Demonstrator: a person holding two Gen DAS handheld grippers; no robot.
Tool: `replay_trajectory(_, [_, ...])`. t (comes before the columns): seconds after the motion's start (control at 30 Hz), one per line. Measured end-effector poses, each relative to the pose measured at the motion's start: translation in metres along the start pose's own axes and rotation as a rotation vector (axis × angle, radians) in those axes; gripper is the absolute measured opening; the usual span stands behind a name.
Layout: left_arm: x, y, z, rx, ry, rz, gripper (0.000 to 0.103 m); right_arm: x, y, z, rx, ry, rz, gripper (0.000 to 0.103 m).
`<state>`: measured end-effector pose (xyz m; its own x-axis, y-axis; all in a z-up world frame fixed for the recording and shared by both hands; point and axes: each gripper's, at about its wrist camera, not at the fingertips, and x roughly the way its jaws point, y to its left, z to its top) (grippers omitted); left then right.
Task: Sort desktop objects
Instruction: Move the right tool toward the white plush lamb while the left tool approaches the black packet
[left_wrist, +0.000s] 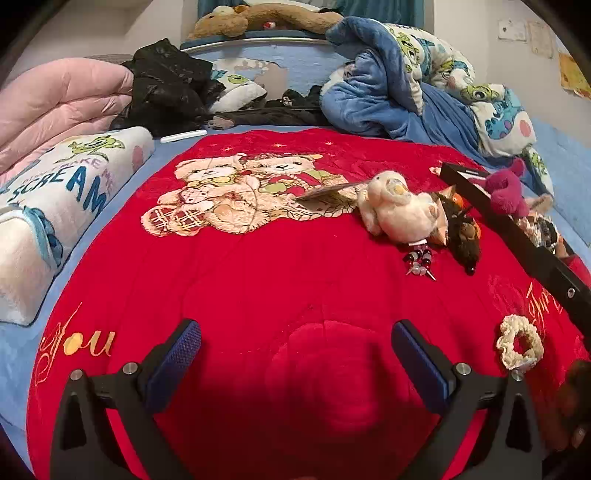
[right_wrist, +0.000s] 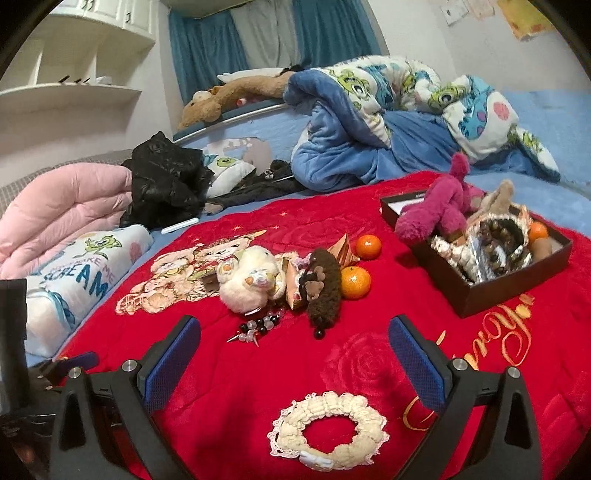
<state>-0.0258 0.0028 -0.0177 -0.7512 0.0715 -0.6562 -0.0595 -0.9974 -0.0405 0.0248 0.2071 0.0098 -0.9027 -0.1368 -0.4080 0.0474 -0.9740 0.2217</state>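
On a red teddy-bear blanket (left_wrist: 258, 280) lies a loose pile: a white plush toy (right_wrist: 251, 284), a brown fuzzy hair tie (right_wrist: 325, 291), a beaded string (right_wrist: 258, 328) and two oranges (right_wrist: 355, 282). A cream scrunchie (right_wrist: 332, 424) lies just below my right gripper (right_wrist: 295, 325), which is open and holds nothing. My left gripper (left_wrist: 295, 332) is also open, over bare blanket. From it the white plush toy (left_wrist: 399, 210) is ahead to the right and the cream scrunchie (left_wrist: 521, 347) is at the right. A dark box (right_wrist: 509, 284) at the right holds a pink plush (right_wrist: 443, 206) and several small items.
This is a bed. A folded pink quilt (right_wrist: 62, 206), a printed pillow (left_wrist: 55, 206) and a black bag (right_wrist: 166, 181) line the left side. Crumpled blue bedding (right_wrist: 369, 122) fills the back right. White shelves (right_wrist: 74, 55) stand beyond.
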Motion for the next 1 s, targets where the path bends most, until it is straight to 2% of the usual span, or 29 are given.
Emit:
replay_trajectory(0.17, [-0.002,-0.008,0.001,0.056,0.014,-0.027,0.103,0.002,0.001,0.000,0.007,0.028,0.050,0.102])
replay_trajectory(0.33, [-0.002,-0.013,-0.001,0.073,0.023,-0.042,0.103,0.003,0.007,-0.001,-0.022,0.045,0.033,0.102])
replay_trajectory(0.47, [0.005,-0.007,0.000,0.046,0.056,-0.044,0.103,0.009,0.003,-0.002,-0.002,0.087,0.002,0.101])
replay_trajectory(0.57, [0.007,-0.002,0.000,0.022,0.069,-0.076,0.103,0.010,-0.003,-0.001,0.022,0.096,-0.008,0.100])
replay_trajectory(0.67, [0.009,-0.002,0.001,0.019,0.078,-0.047,0.103,0.010,-0.005,0.000,0.025,0.094,0.006,0.099])
replay_trajectory(0.77, [0.011,-0.001,0.002,0.010,0.088,-0.053,0.103,0.012,-0.003,0.000,0.015,0.102,0.026,0.099])
replay_trajectory(0.9, [0.006,-0.003,0.005,0.022,0.072,-0.106,0.103,0.014,0.000,0.003,0.007,0.106,0.054,0.098])
replay_trajectory(1.0, [0.003,-0.007,0.007,0.038,0.060,-0.118,0.103,0.014,0.001,0.008,0.007,0.100,0.058,0.093])
